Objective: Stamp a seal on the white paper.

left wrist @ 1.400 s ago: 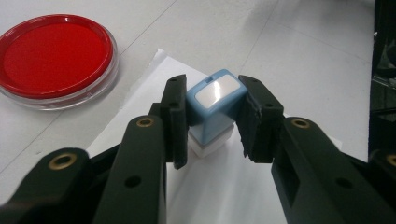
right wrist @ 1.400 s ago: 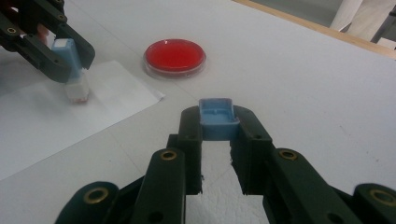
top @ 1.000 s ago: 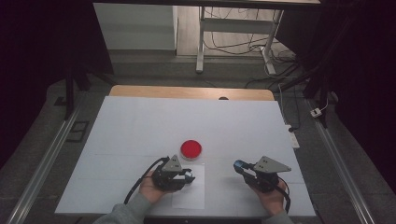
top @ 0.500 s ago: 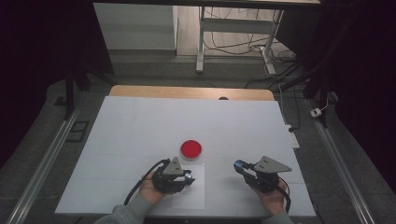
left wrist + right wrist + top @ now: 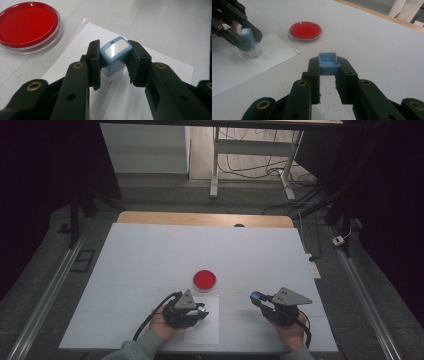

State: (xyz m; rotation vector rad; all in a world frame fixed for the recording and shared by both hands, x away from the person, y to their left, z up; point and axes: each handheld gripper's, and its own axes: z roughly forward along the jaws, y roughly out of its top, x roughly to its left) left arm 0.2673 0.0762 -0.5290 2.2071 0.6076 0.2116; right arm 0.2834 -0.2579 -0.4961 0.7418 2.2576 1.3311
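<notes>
- My left gripper is clamped on the blue stamp, upright on the paper sheet.
- Red ink pad sits at its ten o'clock.
- My right gripper is clamped on the blue cap.

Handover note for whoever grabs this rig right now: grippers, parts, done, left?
Left gripper: shut on the light-blue square stamp with white base, base down on the white paper sheet.
Right gripper: shut on the light-blue plastic stamp cap, held above the white table.
Round red ink pad in its clear dish: just beyond the sheet, uncovered.
Done: cap off, stamp on the paper.
Left, probably: lift to check the print, recap the stamp.
</notes>
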